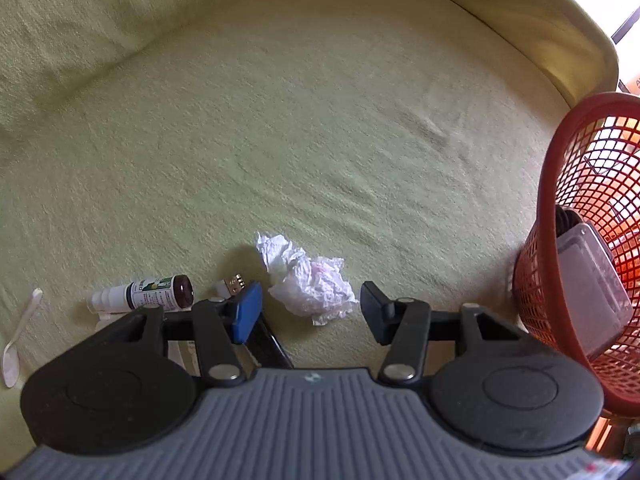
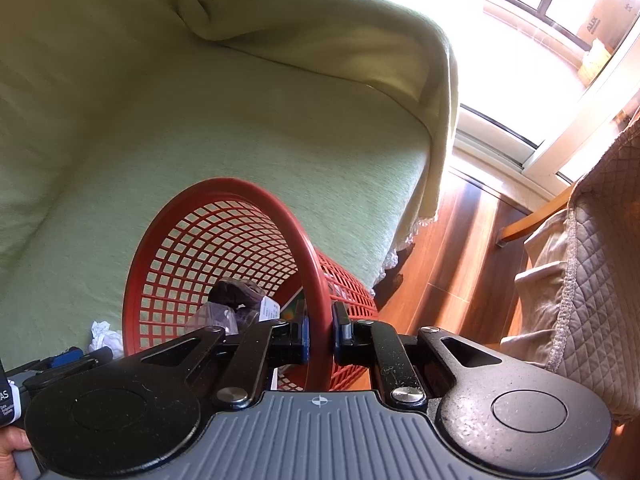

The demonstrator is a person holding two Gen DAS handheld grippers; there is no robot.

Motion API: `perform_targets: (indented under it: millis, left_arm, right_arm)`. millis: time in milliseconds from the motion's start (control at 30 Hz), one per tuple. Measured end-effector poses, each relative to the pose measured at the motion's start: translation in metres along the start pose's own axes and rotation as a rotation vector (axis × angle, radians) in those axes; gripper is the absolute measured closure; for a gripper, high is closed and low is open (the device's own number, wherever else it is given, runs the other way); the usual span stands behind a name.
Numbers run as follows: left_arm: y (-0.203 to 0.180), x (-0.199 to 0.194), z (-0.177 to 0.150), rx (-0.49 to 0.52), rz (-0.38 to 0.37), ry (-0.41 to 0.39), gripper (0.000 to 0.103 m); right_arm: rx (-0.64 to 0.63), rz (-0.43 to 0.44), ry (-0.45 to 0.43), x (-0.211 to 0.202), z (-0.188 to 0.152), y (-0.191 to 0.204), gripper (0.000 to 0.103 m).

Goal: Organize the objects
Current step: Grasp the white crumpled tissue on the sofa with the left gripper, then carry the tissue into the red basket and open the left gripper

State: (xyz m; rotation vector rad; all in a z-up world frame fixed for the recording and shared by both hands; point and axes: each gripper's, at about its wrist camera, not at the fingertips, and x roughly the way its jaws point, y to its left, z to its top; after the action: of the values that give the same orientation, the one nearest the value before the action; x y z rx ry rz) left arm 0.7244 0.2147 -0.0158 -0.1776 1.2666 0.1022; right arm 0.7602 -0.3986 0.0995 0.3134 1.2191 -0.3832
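A crumpled white tissue (image 1: 310, 282) lies on the pale green sofa cover (image 1: 320, 140). My left gripper (image 1: 311, 312) is open and points down at it, one fingertip on each side, and neither pad touches the paper. To its left lie a small brown bottle with a white cap (image 1: 146, 295), a small USB plug (image 1: 233, 283) and a white plastic spoon (image 1: 16, 344). My right gripper (image 2: 320, 334) is shut on the rim of the red mesh basket (image 2: 224, 240), which is tilted against the sofa's front edge. The same basket (image 1: 560, 208) stands at the right of the left wrist view.
In the basket are a clear plastic box (image 1: 592, 280) and a dark purple lump (image 2: 236, 292). A dark flat object (image 1: 270, 346) lies under my left finger. Right of the sofa are a wooden floor (image 2: 460, 260), a quilted chair (image 2: 588, 240) and a bright window. A hand (image 2: 12, 448) shows at bottom left.
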Motion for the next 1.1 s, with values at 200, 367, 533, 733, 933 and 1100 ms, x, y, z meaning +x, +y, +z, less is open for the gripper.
perform_targets:
  millis: [200,367,533,733,933,1100]
  left_arm:
    - [-0.003,0.013,0.005,0.0,0.021,0.006,0.085]
    - [-0.002,0.007,0.001,-0.001,0.021,-0.011,0.096]
    - [0.002,-0.011,-0.004,-0.023,0.009,-0.03,0.101]
    - [-0.001,-0.04,-0.007,-0.041,-0.021,-0.073,0.101]
    - [-0.017,-0.082,-0.005,-0.042,-0.091,-0.144,0.101]
    - [-0.033,-0.106,-0.005,-0.039,-0.141,-0.184,0.101]
  right_arm:
    - [0.007,0.007,-0.001,-0.002,0.0,-0.001,0.096]
    - [0.025,0.017,-0.002,-0.002,0.0,-0.007,0.095]
    - [0.026,0.025,-0.003,-0.003,-0.001,-0.008,0.095]
    - [0.029,0.03,-0.004,-0.004,-0.001,-0.01,0.095]
    - [0.024,0.039,-0.005,-0.004,-0.002,-0.011,0.095]
    - [0.02,0.045,-0.005,-0.004,-0.002,-0.013,0.095]
